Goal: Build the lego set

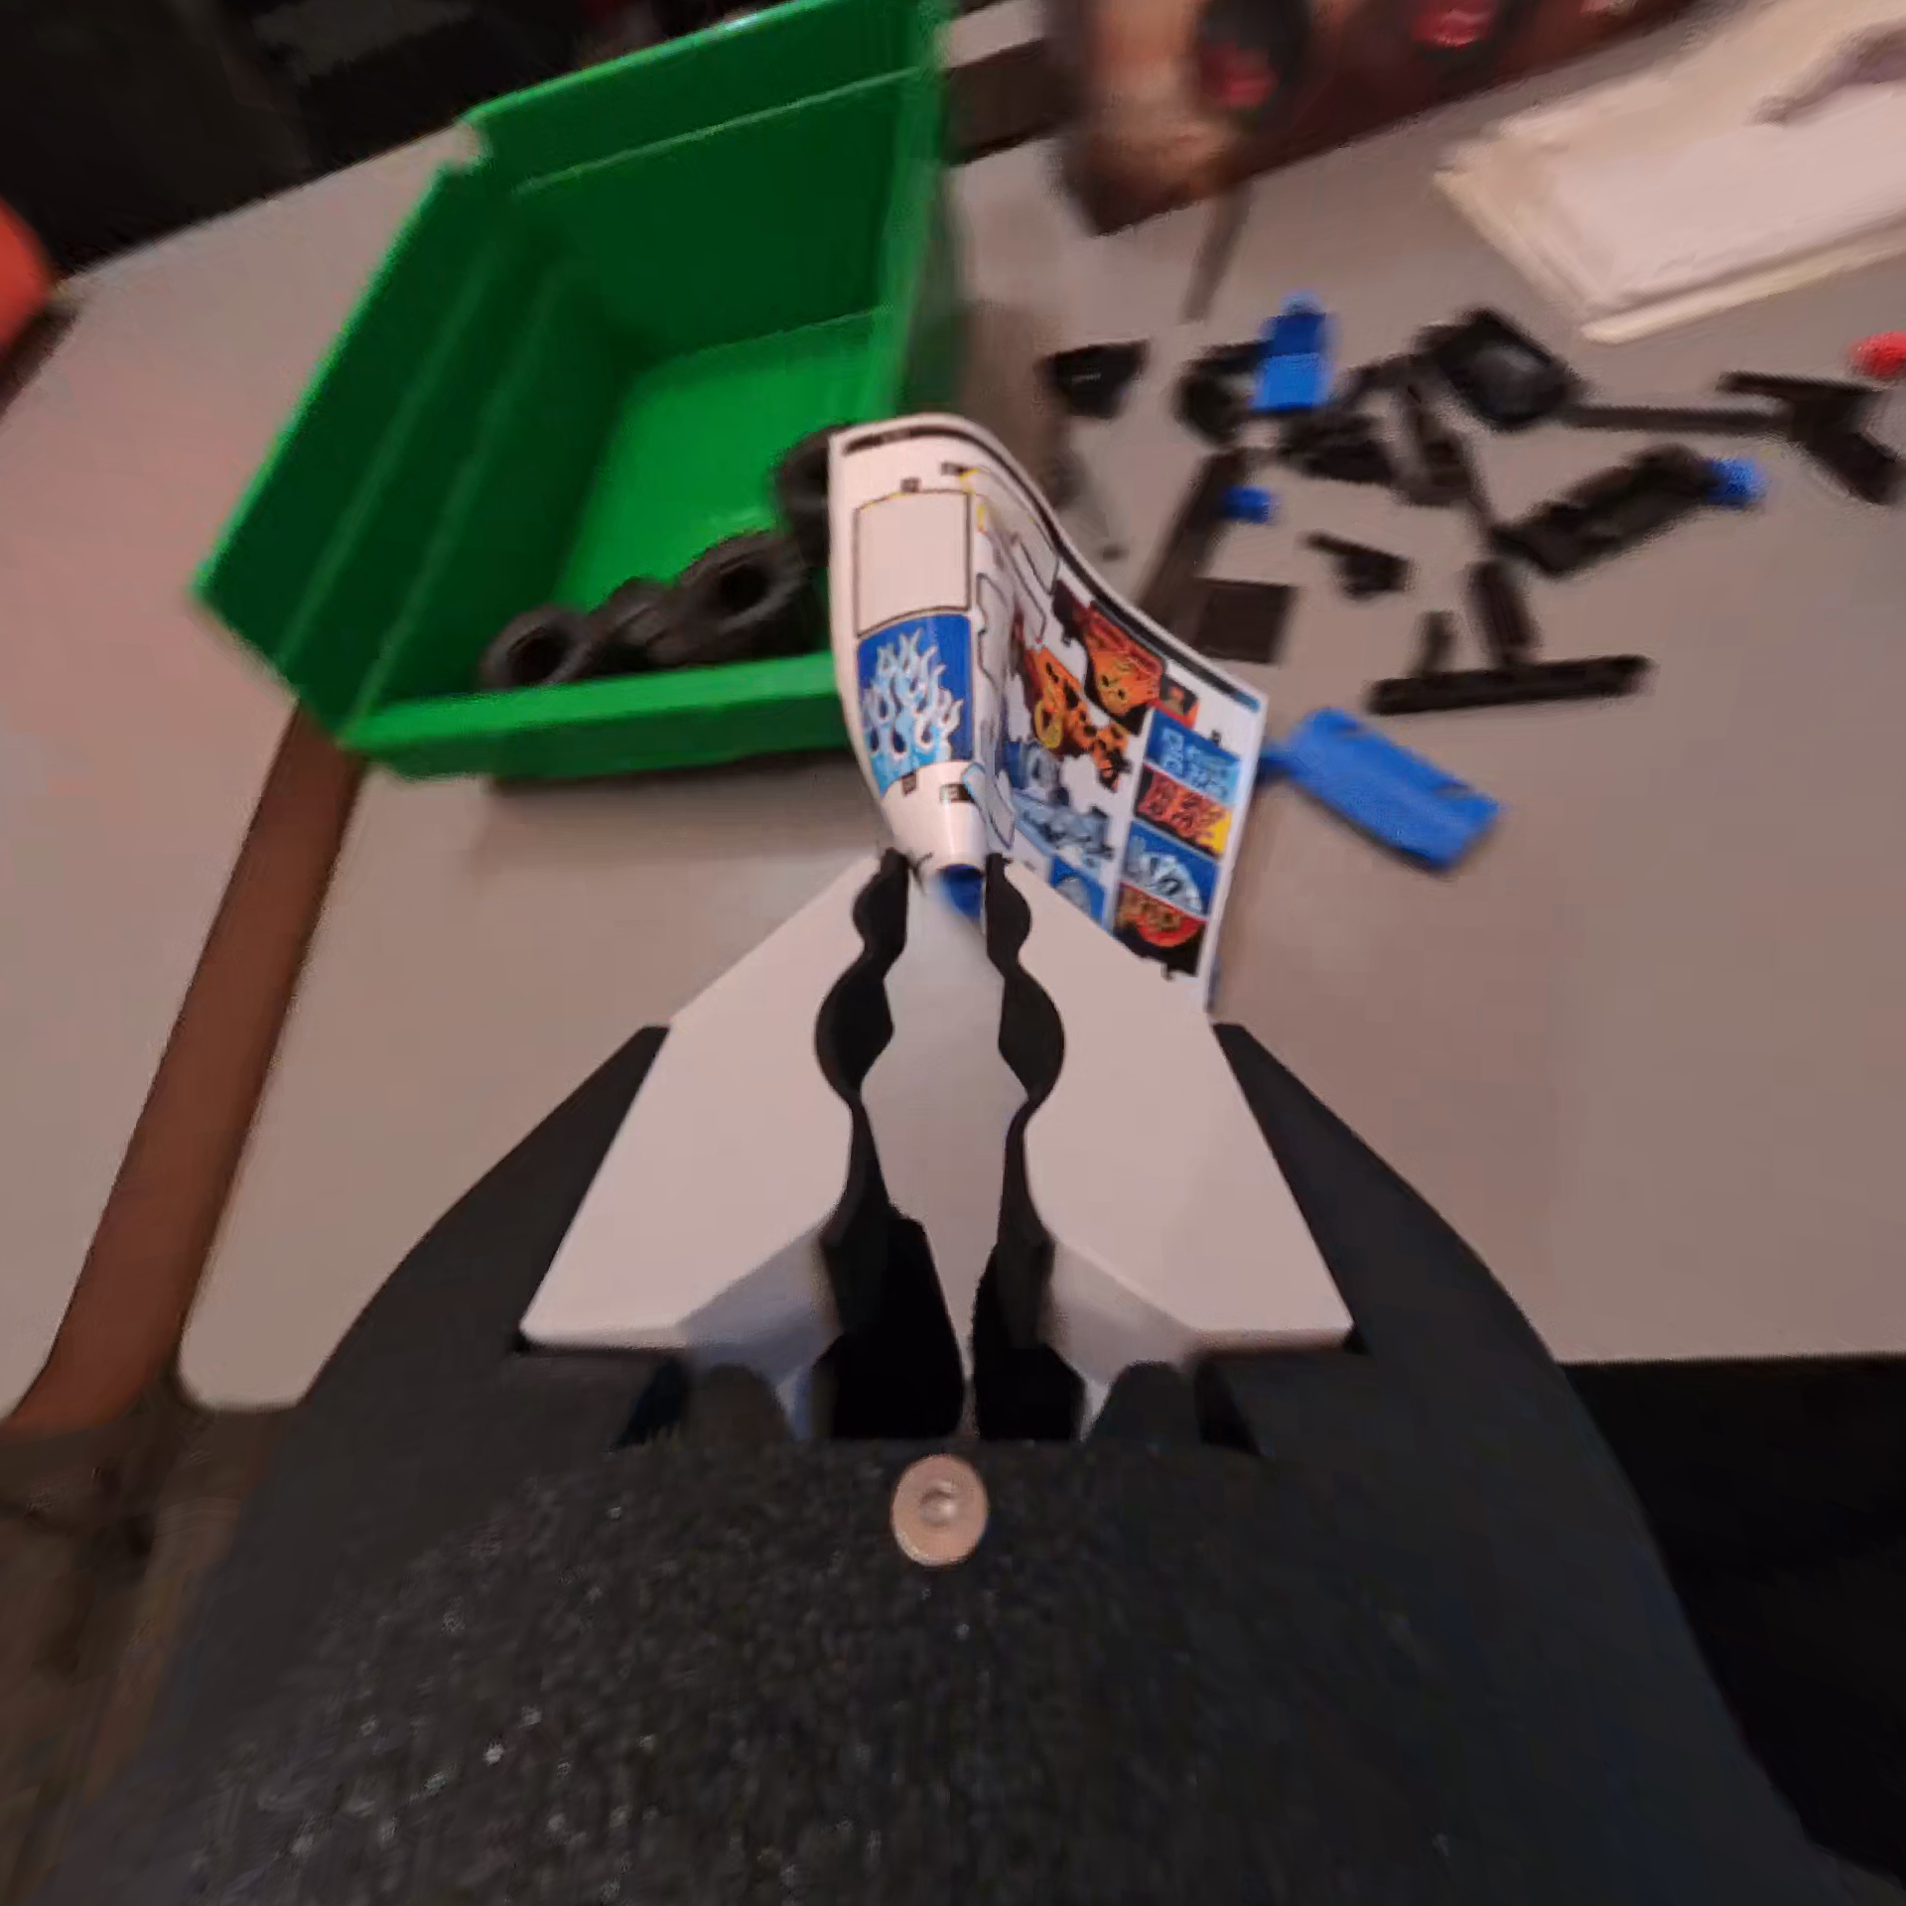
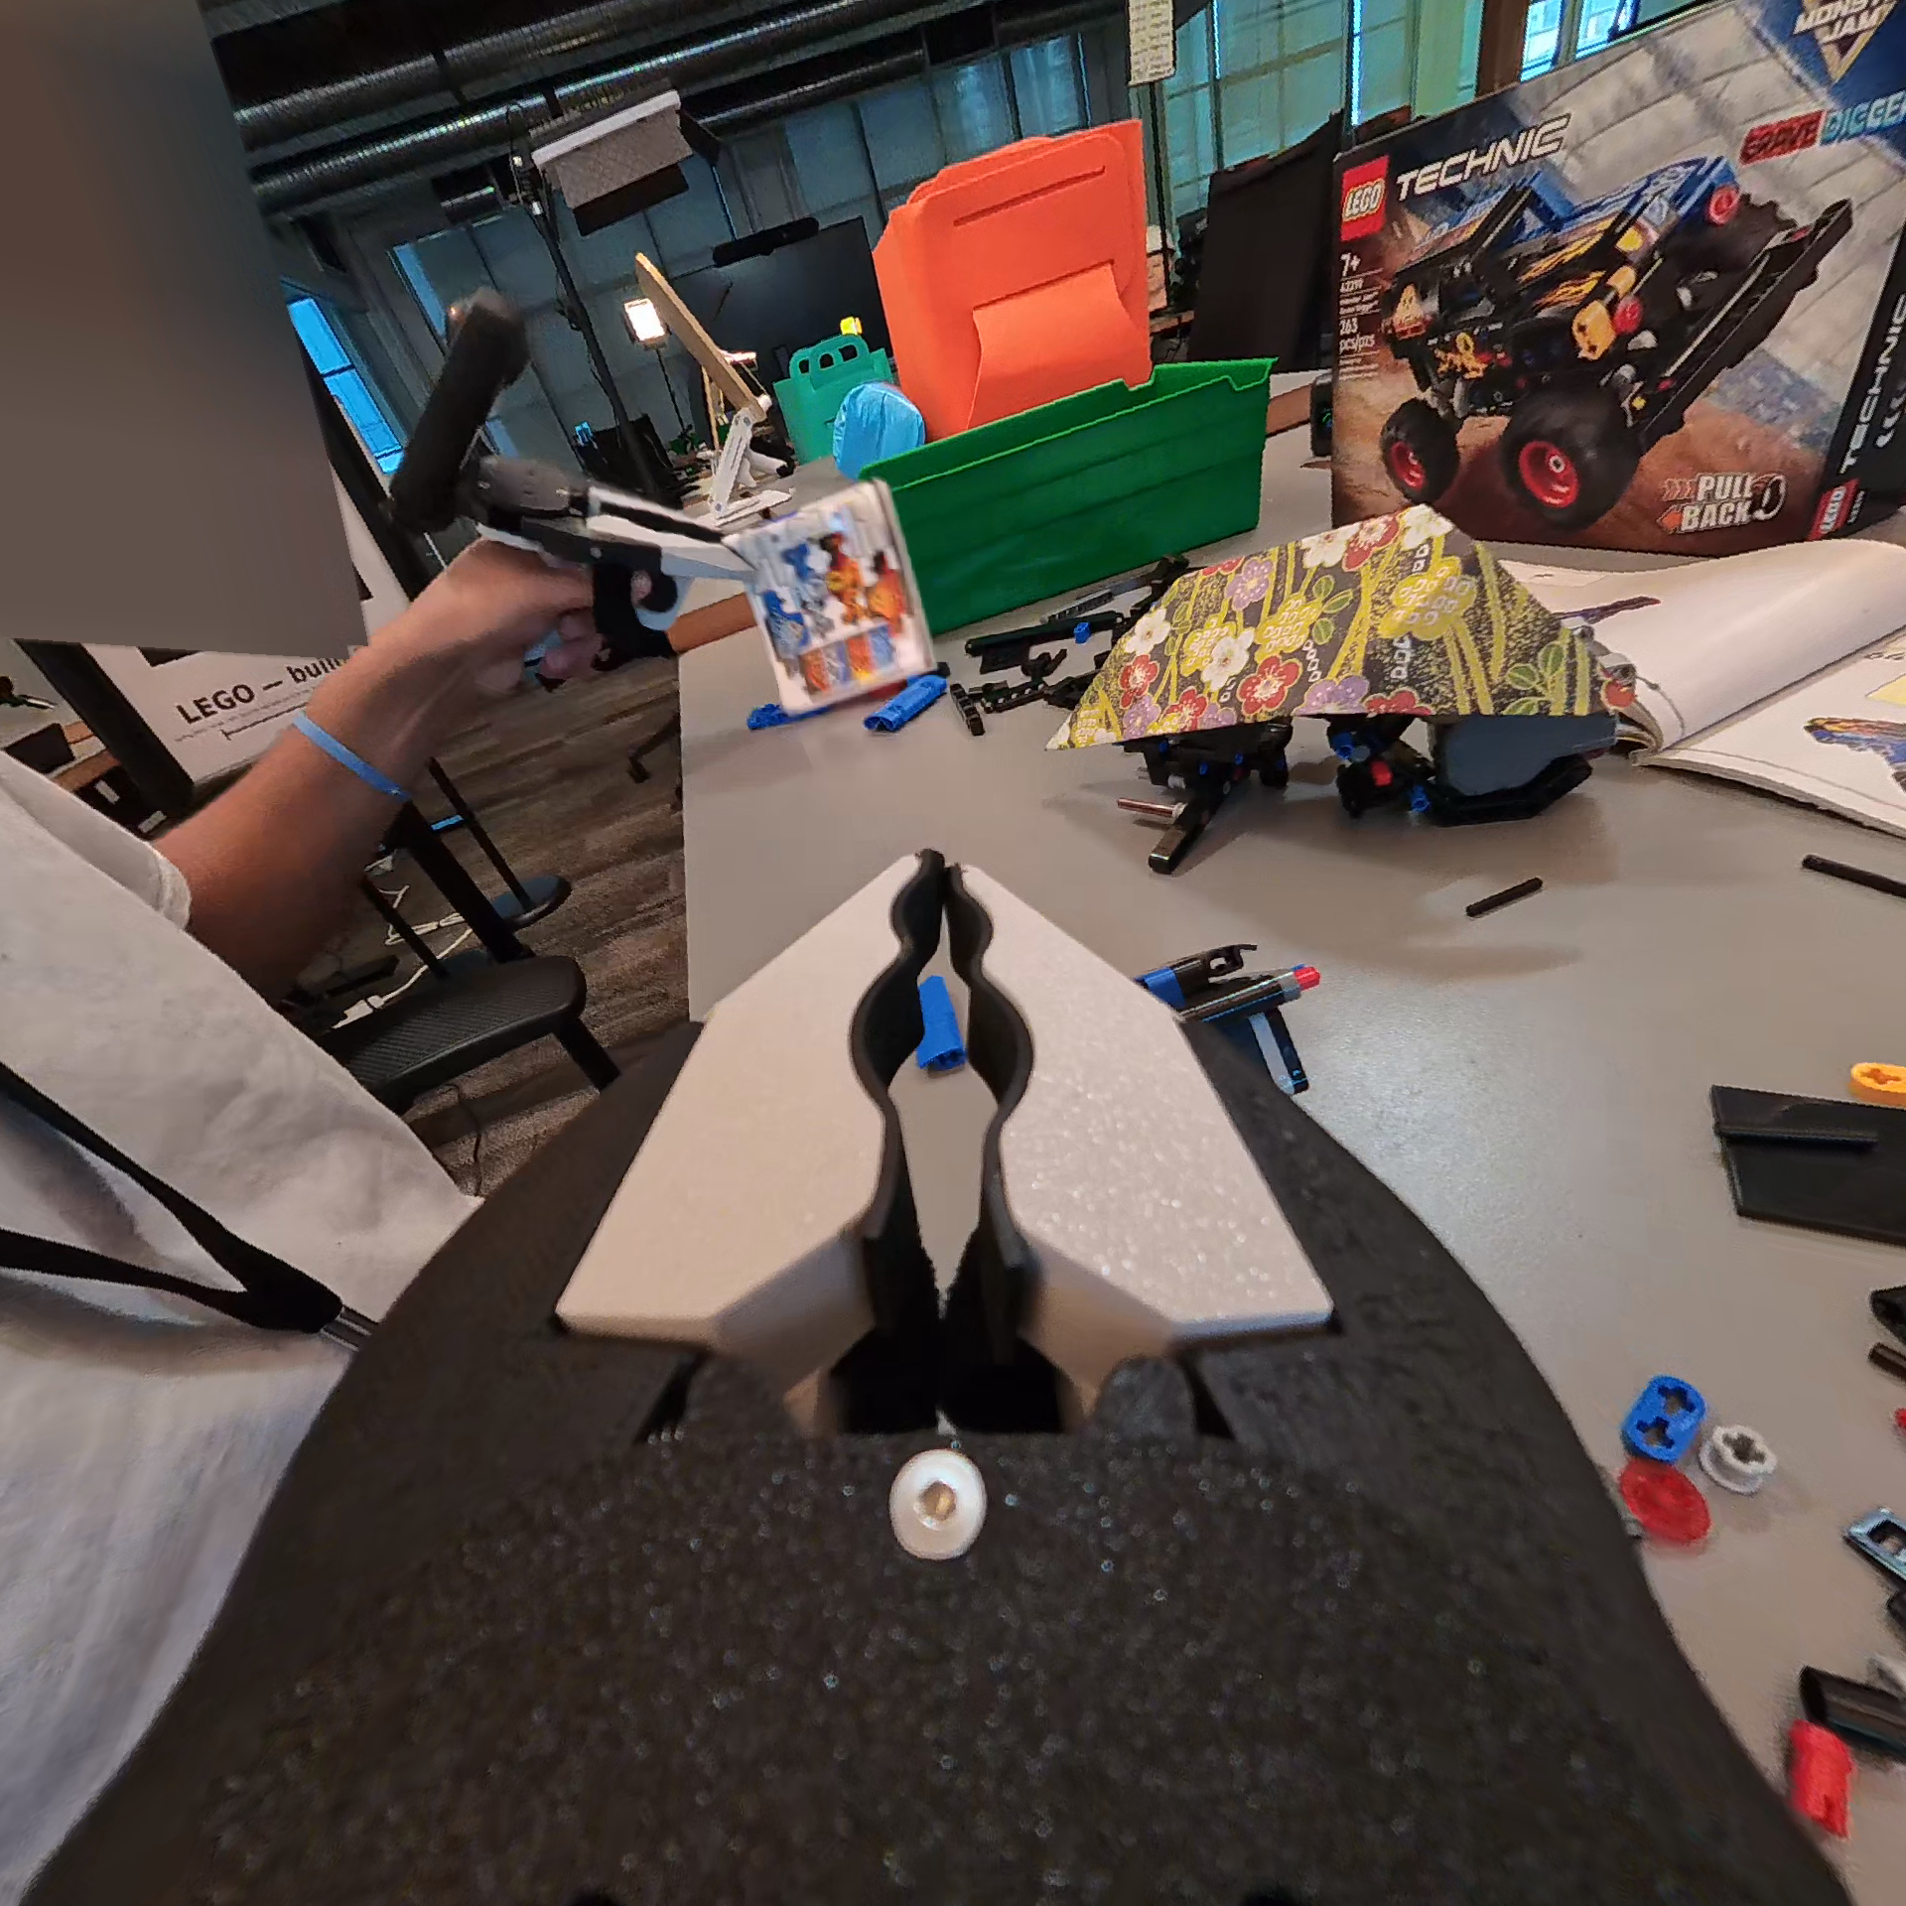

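Grey table (image 2: 1444,1031) carries scattered bricks (image 1: 1444,495). We find the left gripper (image 1: 944,861) clamped on a curled sticker sheet (image 1: 1031,681) held above the table; a green bin (image 1: 619,413) with tyres (image 1: 660,619) lies beyond its jaws, to their left. The right gripper (image 2: 941,864) has jaws together, holding nothing; a blue pin (image 2: 939,1023) lies below them.

I'm working in an open lab or workshop: exposed ceiling ducts (image 2: 433,113) overhead, a tripod light (image 2: 645,320) far left, a grey table (image 2: 1444,1135) strewn with parts.
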Demonstrator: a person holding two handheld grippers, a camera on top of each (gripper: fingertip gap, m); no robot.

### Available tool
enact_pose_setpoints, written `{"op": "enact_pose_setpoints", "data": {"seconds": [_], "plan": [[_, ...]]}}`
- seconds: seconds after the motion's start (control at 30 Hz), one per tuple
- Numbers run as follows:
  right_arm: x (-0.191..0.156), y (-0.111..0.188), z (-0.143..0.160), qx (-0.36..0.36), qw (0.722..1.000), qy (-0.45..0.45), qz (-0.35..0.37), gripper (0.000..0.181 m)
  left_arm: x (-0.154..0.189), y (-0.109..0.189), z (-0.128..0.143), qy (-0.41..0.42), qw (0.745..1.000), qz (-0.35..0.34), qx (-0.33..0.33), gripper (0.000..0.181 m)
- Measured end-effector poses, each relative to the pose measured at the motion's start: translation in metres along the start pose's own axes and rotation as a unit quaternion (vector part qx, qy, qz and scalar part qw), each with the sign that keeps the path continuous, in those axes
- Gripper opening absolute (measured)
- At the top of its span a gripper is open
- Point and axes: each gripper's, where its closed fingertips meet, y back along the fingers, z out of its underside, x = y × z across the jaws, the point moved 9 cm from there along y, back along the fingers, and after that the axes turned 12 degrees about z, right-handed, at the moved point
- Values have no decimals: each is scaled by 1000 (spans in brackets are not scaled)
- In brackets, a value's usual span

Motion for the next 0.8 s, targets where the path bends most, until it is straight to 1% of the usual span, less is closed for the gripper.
{"op": "enact_pose_setpoints", "data": {"seconds": [0.03,0.07,0.1,0.17,0.23,0.27,0.33,0.37,0.4,0.5,0.53,0.6,0.67,0.7,0.77,0.8], "plan": [[0,0,0,0,1000,-1,0,0,-17,6,7,31,999,-5,9,12],[0,0,0,0,1000,-3,-1,0,-30,10,13,53,998,8,25,8],[1,0,0,-1,1000,-4,-2,0,-41,15,19,68,996,19,45,8],[1,0,0,-1,1000,-7,-2,0,-57,24,26,70,991,58,94,8],[2,0,0,0,1000,-10,-2,0,-70,32,35,58,986,87,127,8],[2,0,0,1,1000,-10,-1,0,-76,36,39,66,981,107,146,8],[3,0,0,1,1000,-13,0,0,-84,47,40,102,954,182,216,6],[3,0,0,0,1000,-14,0,0,-92,51,41,120,942,186,252,4],[3,0,0,-1,1000,-15,-1,0,-104,53,45,139,937,173,268,0],[3,0,0,0,1000,-15,-1,0,-137,47,66,196,942,125,241,0],[3,0,0,1,1000,-15,0,0,-146,43,73,208,948,96,222,0],[3,0,0,0,1000,-16,1,0,-152,33,80,211,955,76,193,0],[4,-1,0,-2,1000,-17,0,0,-155,20,87,230,962,54,140,0],[4,-1,0,-2,1000,-17,0,0,-157,14,91,237,963,41,117,5],[4,0,0,0,1000,-16,1,0,-155,6,96,247,964,34,91,9],[4,0,0,0,1000,-16,2,0,-156,3,99,254,964,12,73,13]]}}
